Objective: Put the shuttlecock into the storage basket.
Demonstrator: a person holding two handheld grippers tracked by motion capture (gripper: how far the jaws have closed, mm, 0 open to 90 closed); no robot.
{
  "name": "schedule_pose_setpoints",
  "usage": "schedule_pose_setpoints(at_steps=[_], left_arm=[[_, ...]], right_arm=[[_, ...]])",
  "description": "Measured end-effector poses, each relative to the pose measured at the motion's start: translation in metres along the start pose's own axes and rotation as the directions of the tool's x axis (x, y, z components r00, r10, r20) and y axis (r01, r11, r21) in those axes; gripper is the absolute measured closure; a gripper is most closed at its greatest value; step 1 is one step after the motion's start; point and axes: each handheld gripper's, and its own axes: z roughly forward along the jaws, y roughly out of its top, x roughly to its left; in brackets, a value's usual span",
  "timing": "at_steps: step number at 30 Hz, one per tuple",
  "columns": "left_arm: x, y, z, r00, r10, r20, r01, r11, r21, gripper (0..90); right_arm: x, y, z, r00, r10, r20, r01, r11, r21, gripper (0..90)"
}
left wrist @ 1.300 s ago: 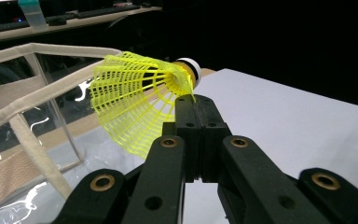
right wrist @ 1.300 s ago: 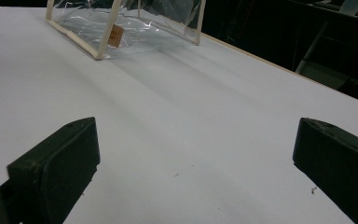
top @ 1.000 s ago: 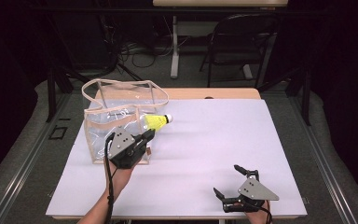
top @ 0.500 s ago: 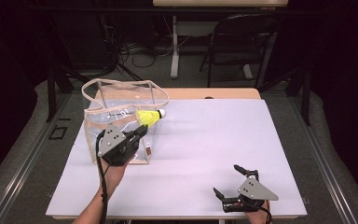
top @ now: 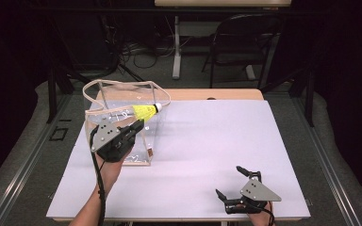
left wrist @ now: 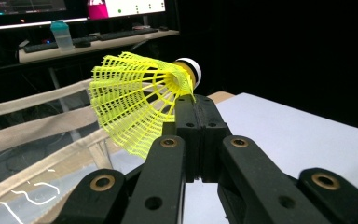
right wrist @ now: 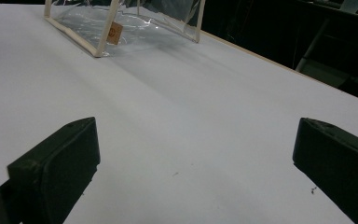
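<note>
A yellow shuttlecock (top: 146,112) with a white cork tip hangs over the open top of a clear plastic bag (top: 122,141) with beige trim. My left gripper (top: 135,125) is shut on the edge of its mesh skirt; in the left gripper view the shuttlecock (left wrist: 140,100) fans out above the closed jaws of the left gripper (left wrist: 196,103), with the bag's rim (left wrist: 37,126) below at the left. My right gripper (top: 229,181) rests open near the table's front right edge. In the right gripper view the right gripper (right wrist: 193,154) frames bare white table, the bag (right wrist: 121,23) far off.
The white tabletop (top: 217,136) stretches wide between the bag and the right gripper. A black chair (top: 245,42) and a desk leg (top: 176,47) stand on the floor beyond the table's far edge.
My left gripper has carried the shuttlecock to the left, from beside the bag's right wall to above its opening. The right gripper has stayed still.
</note>
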Motion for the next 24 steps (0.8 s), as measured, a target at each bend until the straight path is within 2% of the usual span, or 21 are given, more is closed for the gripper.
schedule_pose_setpoints(at_steps=[2, 15, 24], left_arm=[[0.002, 0.002, 0.0, 1.0, -0.009, -0.003, 0.009, 0.9999, -0.011, 89.9], [0.008, 0.014, -0.002, 0.9992, 0.026, -0.031, -0.026, 0.9996, -0.015, 89.9], [0.017, 0.02, -0.002, 0.9978, 0.032, -0.058, -0.034, 0.9992, -0.02, 89.9]], right_arm=[[0.0, 0.0, 0.0, 1.0, 0.0, -0.001, 0.0, 1.0, 0.0, 0.2], [0.001, 0.001, 0.001, 1.0, -0.001, -0.007, 0.001, 1.0, -0.002, 0.2], [0.001, 0.001, 0.001, 1.0, -0.001, -0.004, 0.001, 1.0, -0.004, 0.2]])
